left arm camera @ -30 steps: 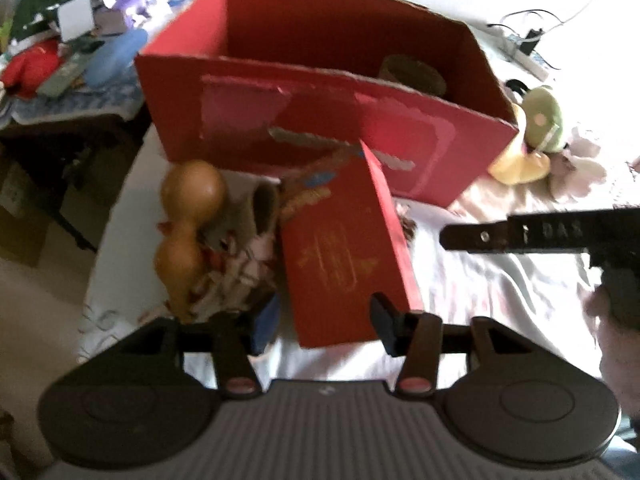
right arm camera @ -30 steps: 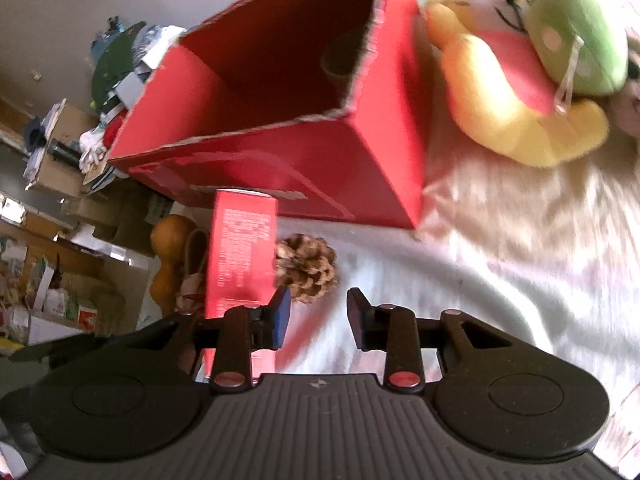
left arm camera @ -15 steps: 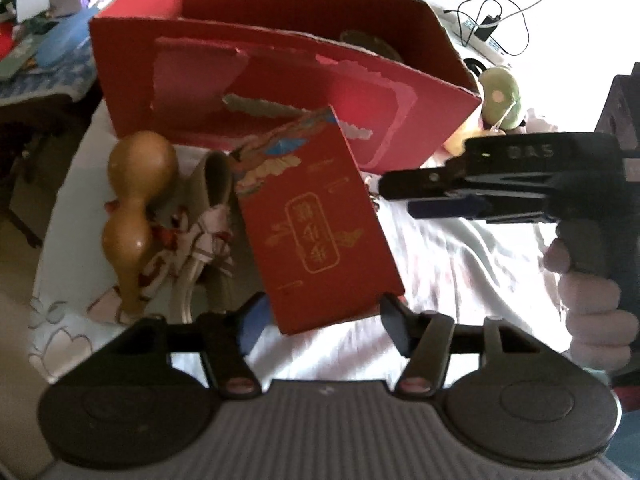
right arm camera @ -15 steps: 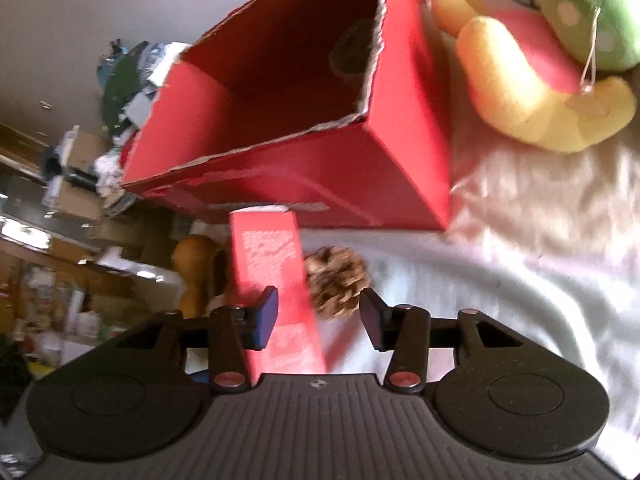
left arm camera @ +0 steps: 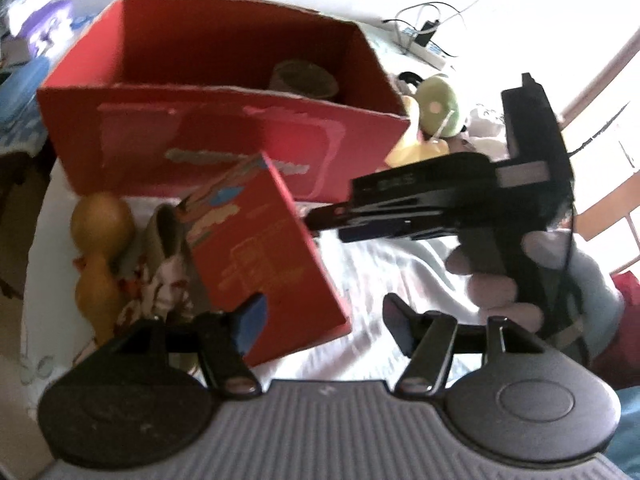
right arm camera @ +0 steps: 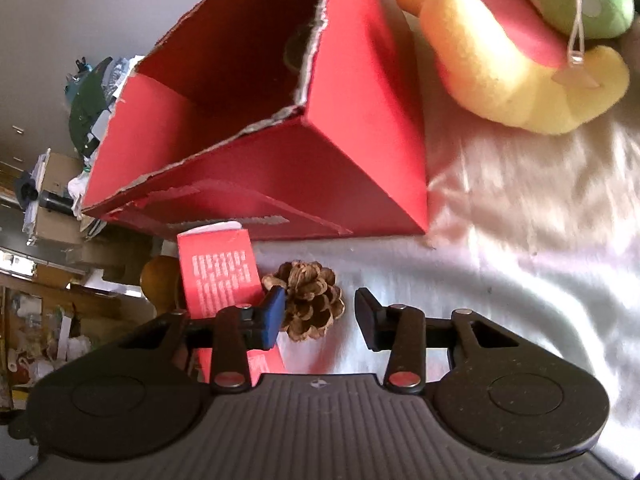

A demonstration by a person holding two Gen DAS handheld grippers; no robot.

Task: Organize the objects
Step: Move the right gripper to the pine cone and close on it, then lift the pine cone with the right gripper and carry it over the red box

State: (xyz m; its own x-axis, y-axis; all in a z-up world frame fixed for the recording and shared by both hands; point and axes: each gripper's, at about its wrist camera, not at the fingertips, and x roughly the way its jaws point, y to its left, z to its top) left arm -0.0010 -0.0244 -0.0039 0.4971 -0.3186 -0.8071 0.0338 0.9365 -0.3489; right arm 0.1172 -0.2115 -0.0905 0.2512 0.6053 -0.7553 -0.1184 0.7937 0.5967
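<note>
A small red gift box (left arm camera: 264, 264) with gold print stands tilted on the white cloth, in front of a large open red carton (left arm camera: 224, 120). My left gripper (left arm camera: 324, 324) is open, its left finger in front of the box's lower edge. The box also shows in the right wrist view (right arm camera: 218, 276). My right gripper (right arm camera: 320, 316) is open around a pine cone (right arm camera: 310, 300) lying beside the box; it also appears in the left wrist view (left arm camera: 320, 220), right of the box.
A yellow gourd (left arm camera: 98, 252) and a patterned cloth item (left arm camera: 160, 276) lie left of the gift box. A plush toy (right arm camera: 520, 60) lies right of the carton. A dark round object (left arm camera: 304, 80) sits inside the carton. Cluttered furniture stands off the left edge.
The gift box has tipped and shifted left between my left fingers. My right gripper has moved closer in, its fingers now on either side of the pine cone, and has opened wider.
</note>
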